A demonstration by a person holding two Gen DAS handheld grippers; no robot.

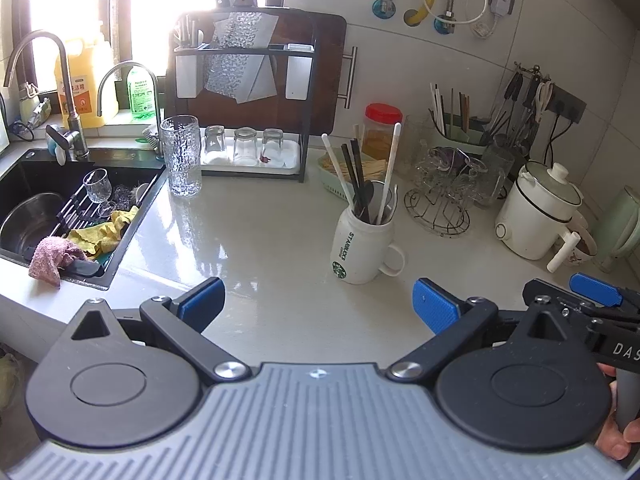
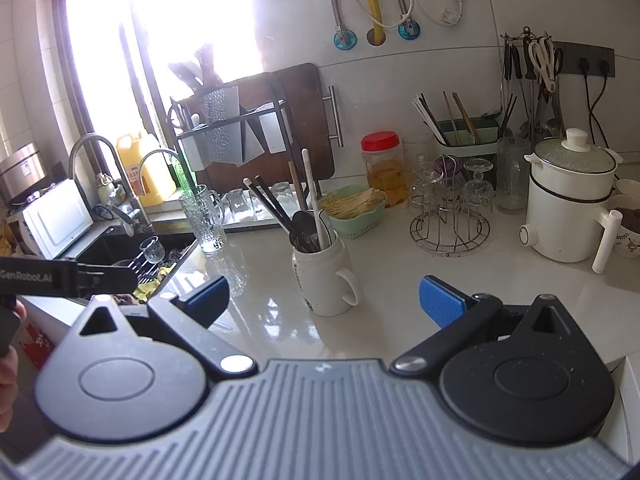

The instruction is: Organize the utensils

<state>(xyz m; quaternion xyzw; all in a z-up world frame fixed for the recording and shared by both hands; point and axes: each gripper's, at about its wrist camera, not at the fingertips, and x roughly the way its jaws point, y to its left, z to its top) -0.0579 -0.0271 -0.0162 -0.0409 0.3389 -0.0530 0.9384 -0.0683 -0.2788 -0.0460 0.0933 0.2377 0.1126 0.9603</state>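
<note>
Now: left gripper (image 1: pixel 316 304) jaws wide, empty, bottom centre; right gripper (image 2: pixel 324 300) likewise; mug (image 1: pixel 362 246) of utensils (image 1: pixel 360 176) mid-frame, untouched.

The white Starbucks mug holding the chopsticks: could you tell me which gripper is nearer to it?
Probably right, narrowly. The right gripper sits open just before the mug, which is centred between its fingers. The left gripper is also open, with the mug ahead and slightly right.
</note>
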